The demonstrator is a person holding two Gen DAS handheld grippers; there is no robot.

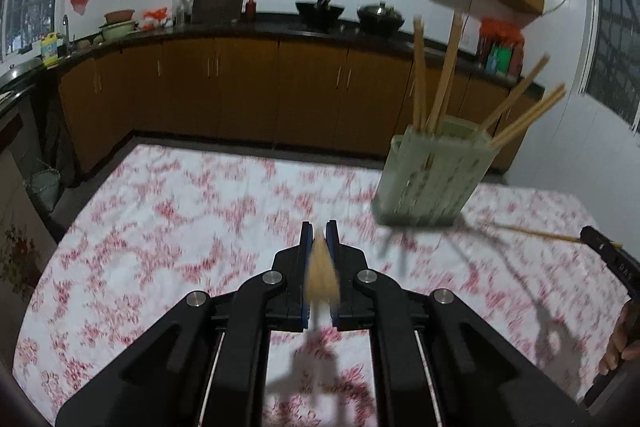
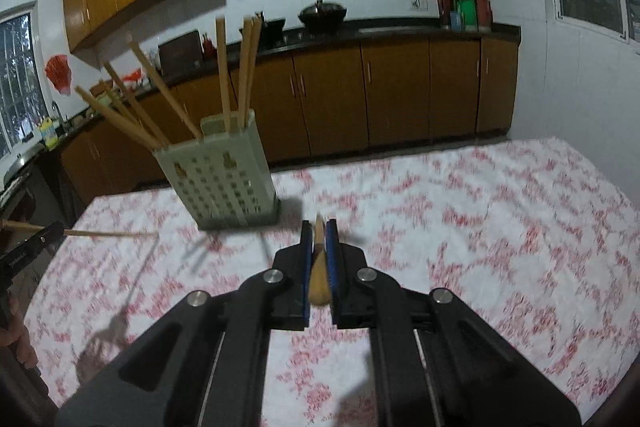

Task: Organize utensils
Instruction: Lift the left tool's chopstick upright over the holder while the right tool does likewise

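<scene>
Clearly, both my grippers were carrying cargo. My left gripper (image 1: 319, 233) was pinched on a chopstick (image 1: 322, 273), and my right gripper (image 2: 319, 233) was clamped on another chopstick (image 2: 319, 277), each held lengthwise between the pads, probably so it could slide tip-first into the slots. The green holder (image 1: 430, 179) stood upright on the floral tablecloth (image 1: 180, 211), well ahead of both, already keeping several chopsticks (image 2: 152, 107) leaning inside.

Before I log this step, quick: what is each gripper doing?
Left gripper: closed on a chopstick.
Right gripper: closed on a chopstick.
</scene>
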